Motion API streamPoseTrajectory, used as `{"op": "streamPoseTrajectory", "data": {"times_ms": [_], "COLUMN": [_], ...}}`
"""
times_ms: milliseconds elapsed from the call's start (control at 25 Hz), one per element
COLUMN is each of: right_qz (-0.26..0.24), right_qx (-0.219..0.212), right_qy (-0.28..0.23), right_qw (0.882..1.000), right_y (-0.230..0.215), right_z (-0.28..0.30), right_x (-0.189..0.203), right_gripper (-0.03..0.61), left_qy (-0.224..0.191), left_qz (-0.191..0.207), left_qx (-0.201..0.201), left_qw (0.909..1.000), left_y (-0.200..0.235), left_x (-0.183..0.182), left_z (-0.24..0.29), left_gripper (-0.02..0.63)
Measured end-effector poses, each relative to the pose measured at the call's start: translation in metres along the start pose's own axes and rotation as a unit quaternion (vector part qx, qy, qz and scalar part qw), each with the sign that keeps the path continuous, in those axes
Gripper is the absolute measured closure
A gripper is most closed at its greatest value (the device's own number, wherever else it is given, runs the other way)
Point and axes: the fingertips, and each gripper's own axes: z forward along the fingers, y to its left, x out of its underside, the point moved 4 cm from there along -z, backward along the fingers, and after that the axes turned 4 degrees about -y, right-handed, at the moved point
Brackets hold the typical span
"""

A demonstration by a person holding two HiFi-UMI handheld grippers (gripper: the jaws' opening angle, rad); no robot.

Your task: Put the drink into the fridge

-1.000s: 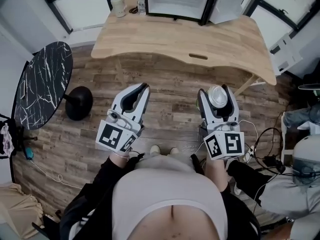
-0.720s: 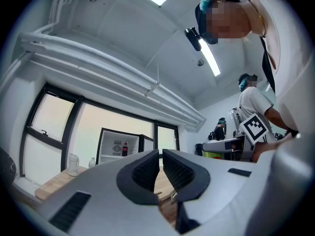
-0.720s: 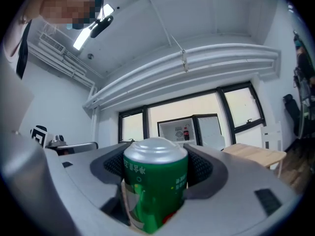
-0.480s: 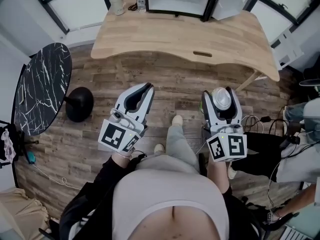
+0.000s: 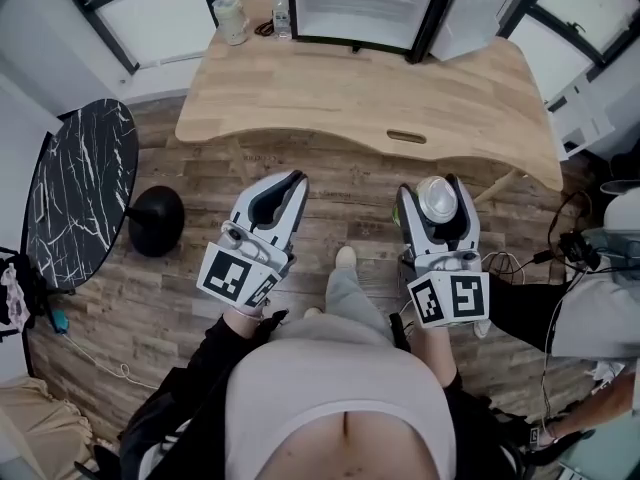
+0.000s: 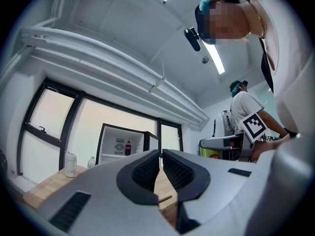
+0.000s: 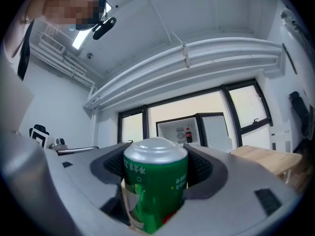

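Two grippers are held out over the wooden floor (image 5: 150, 298), short of the near edge of the worktop (image 5: 350, 98), level with each other and well apart. The right gripper (image 5: 430, 190) has its jaws closed on a green drink can (image 7: 155, 181) with a silver top. The can stands upright between the dark ribbed pads, which press on its two sides. From the head view its round top shows between the jaw tips.

The left gripper (image 5: 290, 183) has its jaws drawn almost together, with only a thin slit between the pads.

At the far edge of the worktop stands the fridge (image 5: 350, 13), its door (image 5: 462, 18) swung open to the right. Both gripper views look toward its white inside, where a dark cola bottle (image 7: 187, 134) stands on a shelf.

At the far left corner of the worktop sit a pale mug (image 5: 232, 16) and, just beside it toward the fridge, a small clear bottle (image 5: 283, 8). A round black marbled table (image 5: 85, 183) stands on the floor to the left of the worktop.
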Motion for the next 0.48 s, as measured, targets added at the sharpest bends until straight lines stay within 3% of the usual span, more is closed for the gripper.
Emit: {"op": "streamPoseTrajectory", "data": {"times_ms": [280,480], "right_qz": [0.000,0.002], "right_qx": [-0.016,-0.024], "right_qy": [0.000,0.000], "right_qw": [1.000,1.000], "right_y": [-0.044,-0.072], "right_z": [0.060,0.094], "right_x": [0.002,0.002], "right_gripper": [0.230,0.230], "left_qy": [-0.009,-0.011], "left_qz": [0.002,0.002], "left_qx": [-0.022,-0.014], "left_qw": [0.9997,0.9998], "left_y": [0.036,0.043], "left_x": [0.008,0.014], "left_z": [0.065,0.112], "left_gripper": [0.586,0.586]}}
